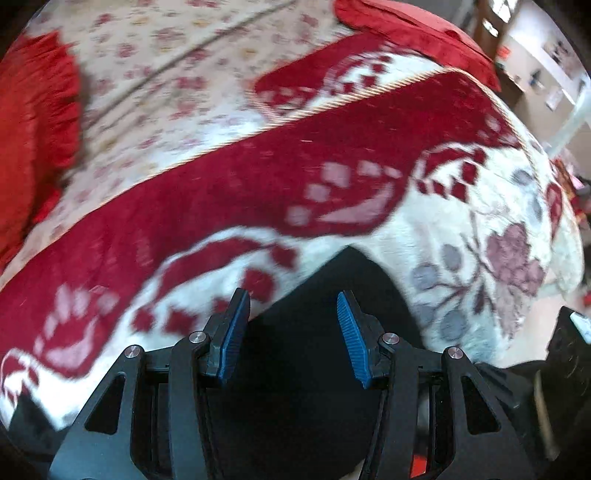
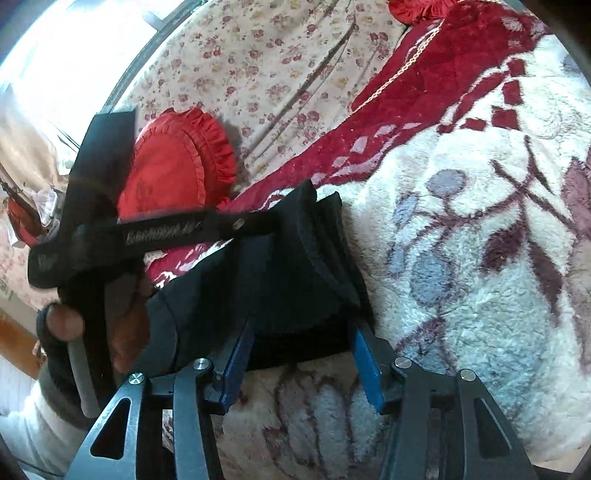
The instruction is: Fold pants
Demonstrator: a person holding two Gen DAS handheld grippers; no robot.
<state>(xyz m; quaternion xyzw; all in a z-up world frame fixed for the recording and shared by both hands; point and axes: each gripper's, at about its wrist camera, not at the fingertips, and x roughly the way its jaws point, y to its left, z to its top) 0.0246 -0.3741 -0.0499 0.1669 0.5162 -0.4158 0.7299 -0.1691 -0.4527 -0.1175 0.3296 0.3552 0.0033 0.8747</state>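
The black pants (image 2: 280,266) lie folded on a fluffy white and red blanket (image 2: 461,258). In the left wrist view the pants (image 1: 332,332) fill the space under and between the blue pads. My left gripper (image 1: 293,306) is open just above the black cloth. My right gripper (image 2: 301,332) is open, its tips at the near edge of the pants, the cloth between them. The left gripper (image 2: 266,223) also shows in the right wrist view, held in a hand at the left, its tip at the far side of the pants.
A round red frilled cushion (image 2: 177,166) lies on the floral sheet (image 2: 258,66) beyond the pants. More red cushions (image 1: 33,140) (image 1: 417,33) lie at the left and top. The bed's edge and the room floor (image 1: 546,317) show at right.
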